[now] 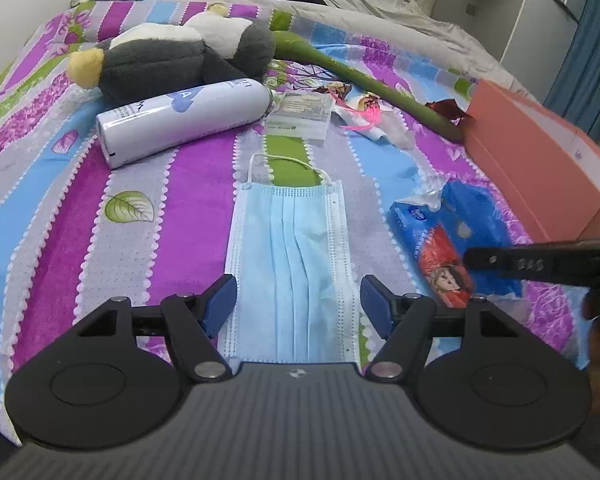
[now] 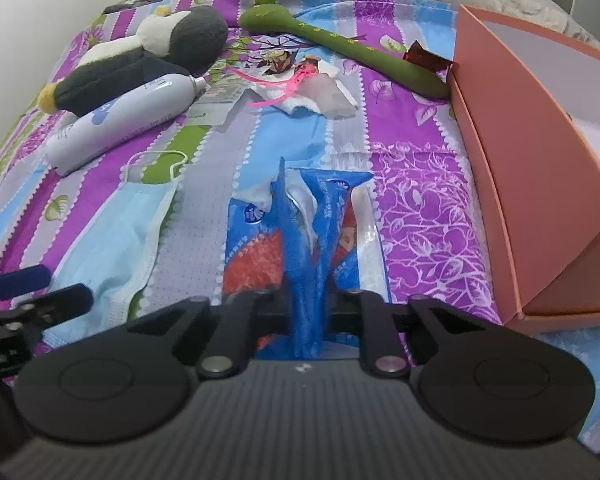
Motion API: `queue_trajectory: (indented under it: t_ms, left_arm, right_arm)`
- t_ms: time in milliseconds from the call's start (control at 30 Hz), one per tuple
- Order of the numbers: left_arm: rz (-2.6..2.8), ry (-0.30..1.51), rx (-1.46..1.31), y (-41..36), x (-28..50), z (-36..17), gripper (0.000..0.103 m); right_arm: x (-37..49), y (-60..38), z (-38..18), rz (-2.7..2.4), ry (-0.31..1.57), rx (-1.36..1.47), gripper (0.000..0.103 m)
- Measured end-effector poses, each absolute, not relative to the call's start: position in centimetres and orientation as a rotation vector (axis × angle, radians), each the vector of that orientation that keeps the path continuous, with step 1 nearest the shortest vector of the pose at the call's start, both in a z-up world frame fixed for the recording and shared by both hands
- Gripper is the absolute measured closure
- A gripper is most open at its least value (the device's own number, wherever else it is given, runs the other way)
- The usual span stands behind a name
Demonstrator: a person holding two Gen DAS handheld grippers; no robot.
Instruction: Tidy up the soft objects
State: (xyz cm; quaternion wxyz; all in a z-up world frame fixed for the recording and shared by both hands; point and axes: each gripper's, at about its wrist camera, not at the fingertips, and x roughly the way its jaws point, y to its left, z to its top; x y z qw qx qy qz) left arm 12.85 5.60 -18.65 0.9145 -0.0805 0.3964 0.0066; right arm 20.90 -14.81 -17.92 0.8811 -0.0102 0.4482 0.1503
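Left tool [image 1: 298,304] is spread wide, blue pads either side of the light blue face mask [image 1: 290,256], which lies flat on the striped bedsheet [image 1: 60,200]; the pads do not press on it. The mask sits at lower centre of the left wrist view, ear loop toward the top.

Right tool [image 2: 308,300] is clenched on a bunched ridge of the blue tissue pack [image 2: 300,232], lower centre of the right wrist view; the wrapper is pinched up between the fingers, white tissue showing at its torn top.

Penguin plush [image 1: 172,56] lies on its side at upper left, touching the white spray can [image 1: 184,116] just below it. A green soft stem toy [image 1: 356,76] runs diagonally at upper centre, its lower end meeting the orange box [image 1: 540,160] at the right edge. Small flat packet [image 1: 300,116] and a pink-stringed wrapper clutter [image 1: 360,114] lie between the can and the stem.

In the right wrist view the box [image 2: 540,184] stands open at the right, just beside the tissue pack.
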Motion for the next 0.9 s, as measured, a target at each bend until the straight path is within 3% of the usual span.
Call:
queue_trajectory:
  t_ms: [300, 567, 767, 867, 900]
  left_arm:
    - [0.026, 0.862, -0.141, 5.0, 14.7, -20.9, 0.03]
    - [0.022, 0.878, -0.103, 3.6, 15.0, -21.9, 0.033]
    - [0.039, 0.885, -0.097, 3.6, 15.1, -22.0, 0.047]
    - [0.051, 0.888, -0.093, 3.6, 15.2, -22.0, 0.064]
    - [0.057, 0.889, -0.088, 3.6, 15.2, -22.0, 0.076]
  right_arm:
    - [20.0, -15.6, -16.0, 0.292, 0.887, -0.049, 0.092]
    - [20.2, -16.5, -18.1, 0.272, 0.948, -0.037, 0.092]
    - [20.3, -16.4, -18.6, 0.275, 0.964, -0.034, 0.091]
    - [20.4, -16.3, -18.7, 0.277, 0.965, -0.038, 0.091]
    - [20.4, -16.3, -18.7, 0.278, 0.965, -0.043, 0.091]
